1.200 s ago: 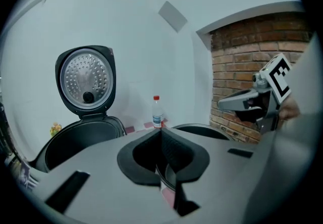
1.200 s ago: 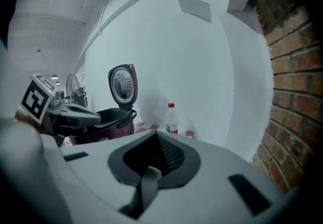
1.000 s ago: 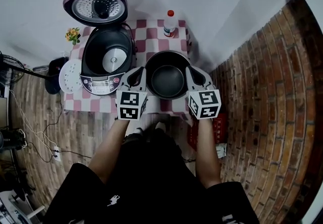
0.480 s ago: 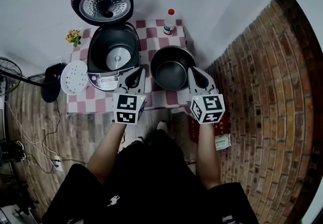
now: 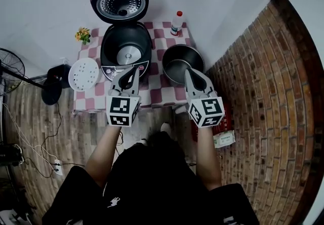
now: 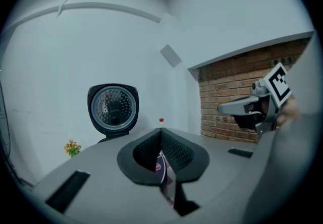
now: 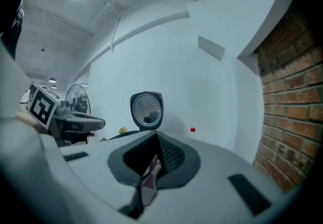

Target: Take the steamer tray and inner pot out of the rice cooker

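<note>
The round, dull-metal inner pot point(image 5: 183, 62) sits on the pink-checked tablecloth point(image 5: 159, 95), just right of the open, dark-bowled rice cooker point(image 5: 126, 49). The flat white perforated steamer tray point(image 5: 83, 74) lies on the cooker's left. The left gripper point(image 5: 135, 69) and right gripper point(image 5: 188, 72) hover nearer, jaws pressed together, empty.

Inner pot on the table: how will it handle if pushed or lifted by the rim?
Probably rigid: the inner pot looks like shiny metal. Wide and upright on the checked cloth, it seems unlikely to tip; a push may slide it or bunch the cloth. The smooth rim could be slippery.
</note>
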Motion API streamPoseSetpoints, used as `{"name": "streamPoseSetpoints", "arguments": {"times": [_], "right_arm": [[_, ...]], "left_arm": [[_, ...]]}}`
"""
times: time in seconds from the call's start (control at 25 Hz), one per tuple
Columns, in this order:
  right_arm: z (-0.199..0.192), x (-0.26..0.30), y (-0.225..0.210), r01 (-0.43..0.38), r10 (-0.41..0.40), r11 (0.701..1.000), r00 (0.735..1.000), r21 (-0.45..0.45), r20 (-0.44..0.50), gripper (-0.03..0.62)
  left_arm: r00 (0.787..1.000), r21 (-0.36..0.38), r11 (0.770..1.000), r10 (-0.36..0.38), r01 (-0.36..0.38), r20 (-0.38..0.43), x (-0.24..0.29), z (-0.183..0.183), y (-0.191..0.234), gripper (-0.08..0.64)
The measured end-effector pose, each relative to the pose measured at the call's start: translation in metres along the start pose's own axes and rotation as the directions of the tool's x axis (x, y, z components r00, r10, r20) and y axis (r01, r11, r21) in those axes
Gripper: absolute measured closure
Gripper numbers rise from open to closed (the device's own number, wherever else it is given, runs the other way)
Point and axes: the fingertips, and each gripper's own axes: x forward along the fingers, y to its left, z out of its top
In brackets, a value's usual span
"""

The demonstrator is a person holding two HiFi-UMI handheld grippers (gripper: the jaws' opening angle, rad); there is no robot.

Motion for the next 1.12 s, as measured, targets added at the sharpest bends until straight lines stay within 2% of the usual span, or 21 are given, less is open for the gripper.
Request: {"name": "streamPoseSetpoints", "arguments": {"times": [0.12,0.32,0.52,0.84,1.0,1.12], "right_arm": [[0.007,-0.004,0.028,-0.019,0.019,1.000,1.000,-0.015,0.014,0.591],[0.015,-0.010,0.076,-0.036,0.038,0.994,0.999,-0.106,0.018,0.591],[0.027,-0.017,0.110,-0.081,0.084,0.996,0.995,-0.042,0.061,0.591],[0.022,-0.024,0.139,-0.142,0.143,0.990,0.988,-0.024,0.055,0.591],[0.028,-0.034,0.141,-0.164,0.165,0.986,0.983,-0.010,0.078,0.591],[0.034,-0.047,0.143,-0.189,0.189,0.982,0.978,-0.005,0.092,0.591]], "left_arm": [[1.000,0.003,1.000,-0.003,0.003,0.022,-0.024,0.003,0.010,0.557],[0.999,-0.004,1.000,-0.005,0.005,0.048,-0.065,-0.001,0.026,0.557],[0.998,-0.011,1.000,0.012,-0.011,0.064,-0.097,0.002,0.041,0.557],[0.989,-0.031,0.991,0.134,-0.133,0.058,-0.132,-0.005,0.066,0.557],[0.979,-0.012,0.981,0.196,-0.196,0.063,-0.152,-0.004,0.067,0.557],[0.973,-0.024,0.975,0.221,-0.220,0.068,-0.167,-0.003,0.062,0.557]]}}
